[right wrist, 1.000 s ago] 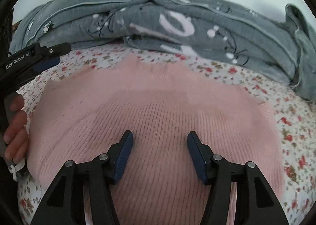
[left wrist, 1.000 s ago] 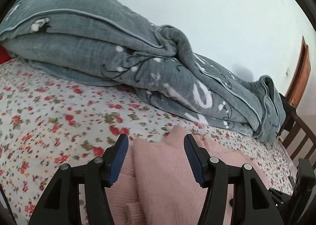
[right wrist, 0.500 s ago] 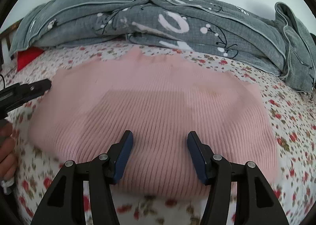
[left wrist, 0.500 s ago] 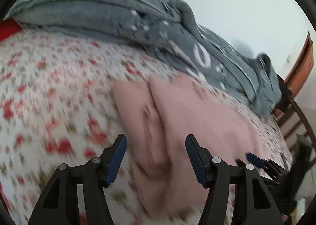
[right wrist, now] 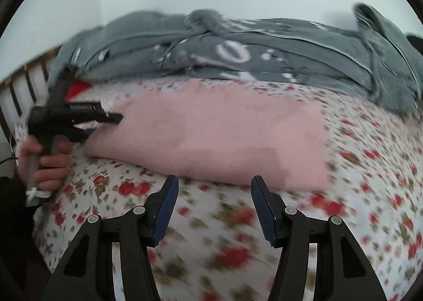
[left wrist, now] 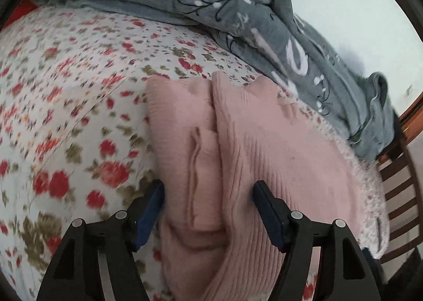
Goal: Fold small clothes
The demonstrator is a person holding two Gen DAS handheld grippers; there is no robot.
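A pink knitted garment (left wrist: 264, 155) lies folded on the floral bedsheet (left wrist: 66, 89); it also shows in the right wrist view (right wrist: 211, 132) as a flat rectangle. My left gripper (left wrist: 208, 195) is open and empty, with its fingers either side of the garment's near left end. It also shows at the garment's left edge in the right wrist view (right wrist: 105, 124), held in a hand. My right gripper (right wrist: 214, 190) is open and empty, just in front of the garment's near edge, above the sheet.
A crumpled grey quilt (right wrist: 238, 55) lies along the far side of the bed, against a white wall. A wooden bed frame (left wrist: 401, 168) stands at the right. A red item (right wrist: 76, 88) peeks out under the quilt's left end.
Both grippers have pulled back from the garment towards the near side of the bed. The right gripper is now off the garment and over the sheet. The garment lies still.
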